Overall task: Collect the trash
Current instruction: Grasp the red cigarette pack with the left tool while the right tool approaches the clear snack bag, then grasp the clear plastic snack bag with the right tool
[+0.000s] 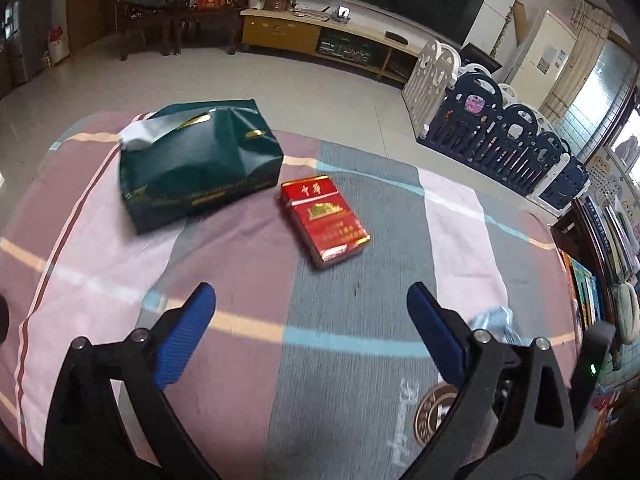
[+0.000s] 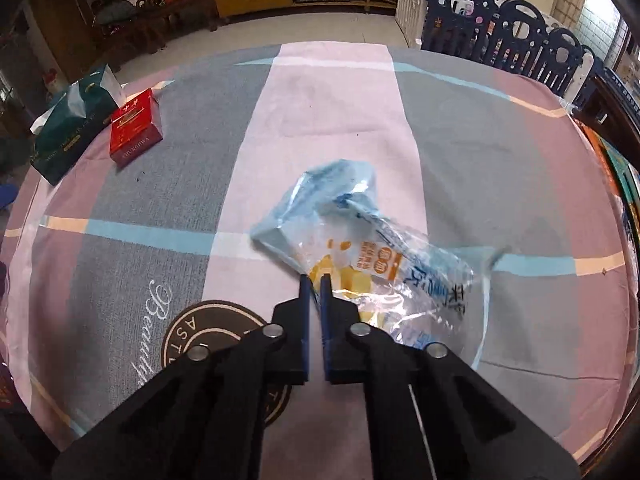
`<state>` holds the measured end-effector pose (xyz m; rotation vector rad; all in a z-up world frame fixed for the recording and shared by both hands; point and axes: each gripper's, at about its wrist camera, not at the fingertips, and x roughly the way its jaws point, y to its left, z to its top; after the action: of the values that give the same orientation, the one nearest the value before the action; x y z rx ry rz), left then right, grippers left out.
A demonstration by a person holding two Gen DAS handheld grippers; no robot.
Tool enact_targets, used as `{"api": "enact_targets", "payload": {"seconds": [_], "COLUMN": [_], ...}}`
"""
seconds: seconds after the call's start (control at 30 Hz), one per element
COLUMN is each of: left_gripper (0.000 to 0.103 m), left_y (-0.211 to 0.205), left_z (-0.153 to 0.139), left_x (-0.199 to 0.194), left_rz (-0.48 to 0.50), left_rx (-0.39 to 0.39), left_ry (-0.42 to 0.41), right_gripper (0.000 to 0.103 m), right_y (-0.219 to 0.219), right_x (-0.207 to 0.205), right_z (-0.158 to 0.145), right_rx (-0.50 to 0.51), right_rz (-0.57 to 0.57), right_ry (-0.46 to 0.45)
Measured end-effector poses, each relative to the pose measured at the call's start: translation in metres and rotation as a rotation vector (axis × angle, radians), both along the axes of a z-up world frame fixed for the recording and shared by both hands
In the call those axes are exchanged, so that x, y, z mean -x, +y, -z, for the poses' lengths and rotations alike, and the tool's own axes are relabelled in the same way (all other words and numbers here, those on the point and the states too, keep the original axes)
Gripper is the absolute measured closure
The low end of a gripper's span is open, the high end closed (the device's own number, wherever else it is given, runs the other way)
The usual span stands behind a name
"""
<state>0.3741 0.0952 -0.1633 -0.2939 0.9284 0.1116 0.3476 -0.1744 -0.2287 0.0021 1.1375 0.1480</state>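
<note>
Right gripper (image 2: 315,280) is clenched on the near edge of the crumpled plastic wrapper (image 2: 360,240). Left gripper (image 1: 312,308) hangs released over bare striped cloth (image 1: 100,248); the red cigarette pack (image 1: 324,224) lies just ahead, green tissue pack (image 1: 196,168) beyond-left near the counter's far edge.

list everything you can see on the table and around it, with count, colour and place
tablecloth: 1, pink, grey and blue checks, covers the table
tissue pack: 1, dark green, far left of the table
cigarette pack: 1, red, right beside the tissue pack
plastic wrapper: 1, clear, light blue and orange print, crumpled at the right tool's tips
playpen fence: 1, navy and white, on the floor at right
left tool: 1, black with blue pads, open
right tool: 1, same colours, shut, wrapper edge at its tips
</note>
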Motion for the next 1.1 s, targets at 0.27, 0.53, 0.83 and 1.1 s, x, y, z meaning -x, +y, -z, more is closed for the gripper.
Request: {"api": "enact_targets", "payload": {"seconds": [0.27,0.53,0.83,1.1], "left_gripper": [0.007,0.035,0.045,0.045], "left_y": [-0.025,-0.036,-0.052,-0.078], "left_z": [0.055,0.075,0.028,0.002], "left_x": [-0.119,-0.126,-0.009,0.133], "left_rz": [-0.082,-0.063,0.033,0.108], "left_rx": [-0.115,-0.145,-0.105,-0.087], "left_ry": [0.231,0.261,0.055,0.020], "right_gripper": [0.102,0.102,0.102,0.101], "right_y": [-0.027,-0.027,-0.032,-0.010], "right_x": [0.067,0.106,0.138,0.148], "right_z": [-0.035,-0.046,-0.059,-0.035], "right_rx": [-0.169,-0.152,-0.192,-0.196], "right_rz": [0.065,0.069,0.096,0.097], "right_ry": [-0.059,-0.088,-0.105,0.007]}}
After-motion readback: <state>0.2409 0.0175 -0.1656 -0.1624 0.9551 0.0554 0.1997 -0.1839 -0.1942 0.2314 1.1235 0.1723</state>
